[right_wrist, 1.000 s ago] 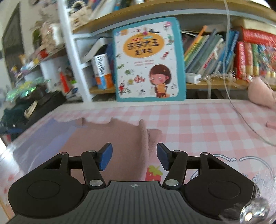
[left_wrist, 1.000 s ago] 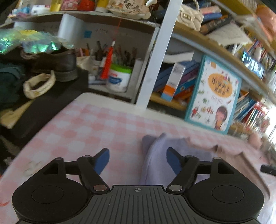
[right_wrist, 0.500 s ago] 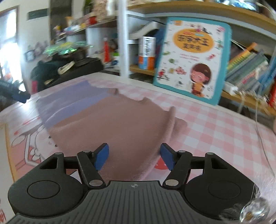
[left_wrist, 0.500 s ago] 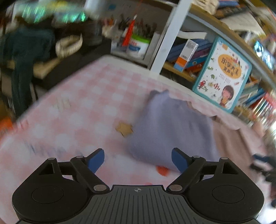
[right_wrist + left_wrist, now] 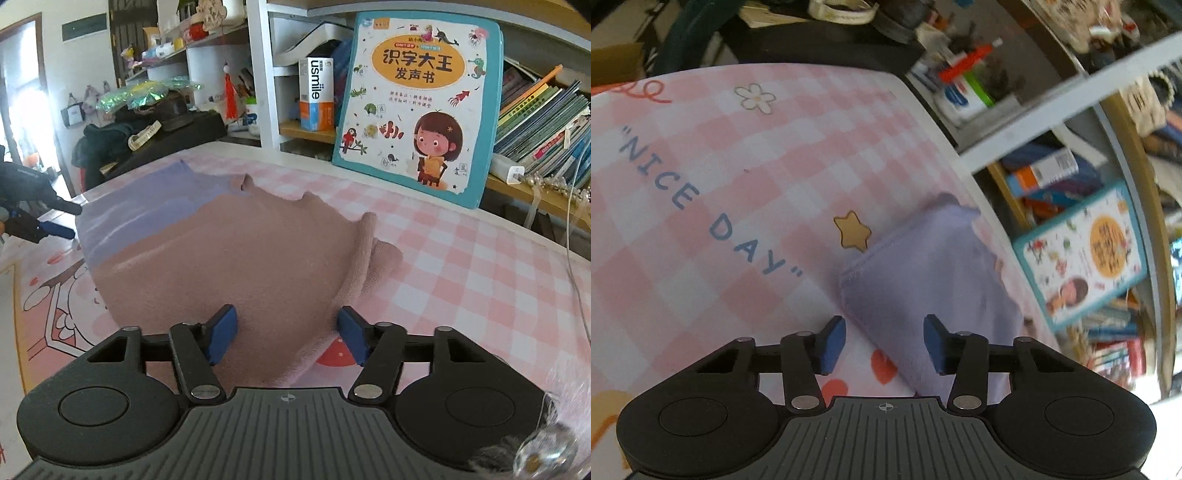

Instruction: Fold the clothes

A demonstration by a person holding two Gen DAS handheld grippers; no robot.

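Note:
A lavender cloth lies flat on the pink checked table cover. In the right wrist view it lies partly under a dusty-pink garment spread across the table. My left gripper is open and empty, hovering just above the lavender cloth's near edge. It also shows at the far left of the right wrist view. My right gripper is open and empty, over the near edge of the pink garment, whose right side is bunched into a fold.
A children's book leans on the shelf behind the table, with a white box and rows of books beside it. A dark pile of bags and clothes sits past the table's left end.
My left gripper has pulled back and swung left, now tilted over the lavender cloth's near corner. My right gripper has drawn back and opened a little wider; the garment lies spread.

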